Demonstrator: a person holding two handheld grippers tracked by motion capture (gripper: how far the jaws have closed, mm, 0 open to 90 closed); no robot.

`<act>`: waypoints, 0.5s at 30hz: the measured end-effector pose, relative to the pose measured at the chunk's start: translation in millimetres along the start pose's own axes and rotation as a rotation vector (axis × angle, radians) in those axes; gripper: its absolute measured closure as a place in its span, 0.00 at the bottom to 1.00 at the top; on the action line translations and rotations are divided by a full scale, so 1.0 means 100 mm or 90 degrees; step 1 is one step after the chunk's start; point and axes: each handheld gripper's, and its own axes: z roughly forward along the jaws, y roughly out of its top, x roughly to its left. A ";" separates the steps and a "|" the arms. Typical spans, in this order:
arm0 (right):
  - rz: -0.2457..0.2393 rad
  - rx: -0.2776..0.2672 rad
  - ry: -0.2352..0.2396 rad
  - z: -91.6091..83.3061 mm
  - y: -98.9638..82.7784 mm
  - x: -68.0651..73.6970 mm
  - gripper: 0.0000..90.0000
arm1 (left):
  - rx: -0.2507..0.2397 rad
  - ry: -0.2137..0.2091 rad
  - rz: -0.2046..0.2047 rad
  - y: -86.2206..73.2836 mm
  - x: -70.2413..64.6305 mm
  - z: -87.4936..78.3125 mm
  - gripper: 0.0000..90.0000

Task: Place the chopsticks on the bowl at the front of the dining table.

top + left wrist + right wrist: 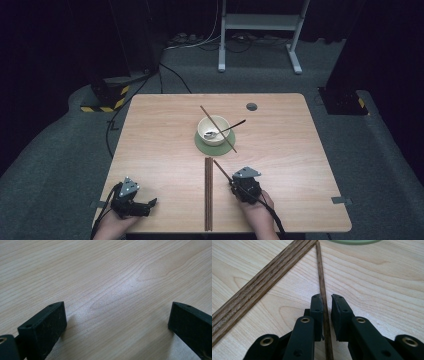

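While my left gripper [134,201] rests near the desk's [165,130] near-left corner with its jaws spread wide over bare wood, my right gripper [327,300] straddles a loose chopstick [321,282] near the near edge, jaws narrowed beside it, not visibly clamped. Alongside lies a wooden strip [262,282]. Mid-desk, a white bowl [214,130] on a green coaster [202,146] carries a second chopstick [210,118] and a spoon [231,127].

High view looks forward and down on the whole table [165,130] from above. Both gripper views sit close over its wood; right's shares the wooden strip [259,285].
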 end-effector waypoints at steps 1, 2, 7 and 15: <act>-0.005 -0.002 -0.003 0.00 0.00 0.01 0.89 | -0.001 -0.001 0.000 0.00 0.00 0.00 0.02; -0.005 -0.002 -0.003 0.00 0.00 0.01 0.89 | -0.002 -0.001 0.000 0.00 0.00 0.00 0.02; -0.013 -0.001 -0.009 -0.01 -0.01 0.01 0.93 | -0.001 -0.001 0.000 0.00 0.00 0.00 0.02; -0.010 -0.003 -0.014 -0.01 -0.02 0.02 0.94 | -0.002 -0.001 0.000 0.00 0.00 0.00 0.02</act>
